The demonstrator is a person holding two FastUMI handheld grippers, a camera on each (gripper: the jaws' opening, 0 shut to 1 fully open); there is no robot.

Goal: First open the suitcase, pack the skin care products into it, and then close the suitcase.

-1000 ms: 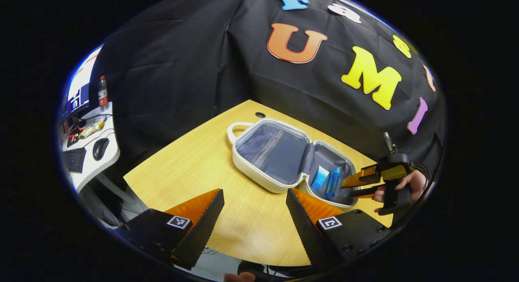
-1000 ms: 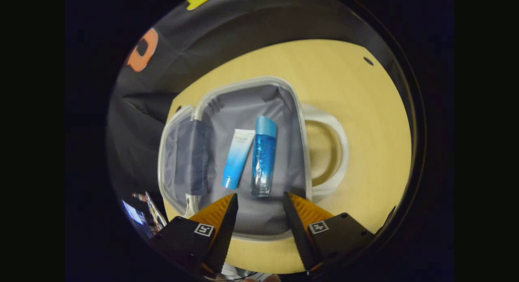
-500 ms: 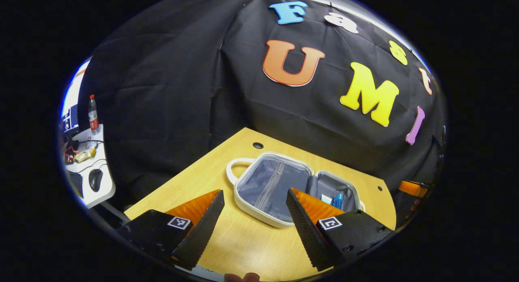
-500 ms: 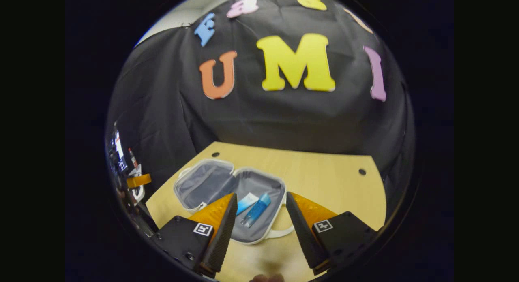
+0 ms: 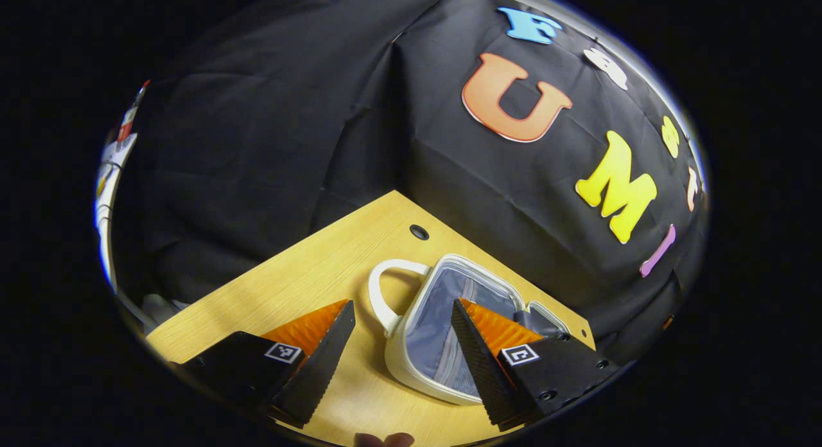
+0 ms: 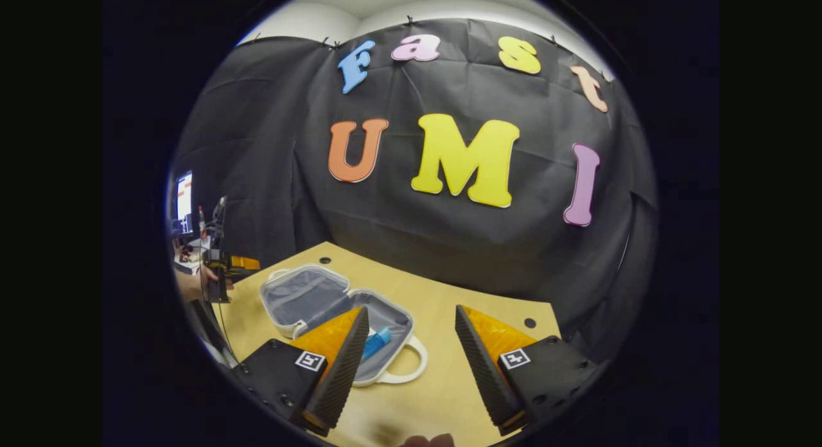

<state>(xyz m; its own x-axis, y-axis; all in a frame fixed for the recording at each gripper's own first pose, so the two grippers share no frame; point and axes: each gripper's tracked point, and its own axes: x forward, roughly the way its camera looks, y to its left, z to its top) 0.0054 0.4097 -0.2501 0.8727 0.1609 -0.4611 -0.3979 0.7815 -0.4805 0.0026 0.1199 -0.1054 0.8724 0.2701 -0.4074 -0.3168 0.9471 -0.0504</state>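
Seemingly idle, the left gripper (image 5: 401, 334) in the left gripper view hangs with its jaws spread wide and nothing between them, above the wooden table (image 5: 308, 280). Just beyond its fingers the white suitcase (image 5: 420, 363) lies open and flat on the table, grey lining up, its looped handle (image 5: 380, 293) pointing toward the table's far corner. One finger covers part of the near half, and the second half shows as a sliver behind it. A round cable hole (image 5: 419, 232) sits in the tabletop near the far edge, well apart from the handle.

From the right gripper view, the right gripper (image 6: 411, 344) is likewise parted and empty, held over the near part of the table (image 6: 462, 306). The suitcase (image 6: 308, 296) lies spread open to the left, both halves flat. A blue bottle (image 6: 377, 340) lies inside the nearer half, partly hidden by a finger; any other product there cannot be made out. At the far left edge a hand (image 6: 192, 283) holds the left gripper (image 6: 247, 263) just beside the suitcase.
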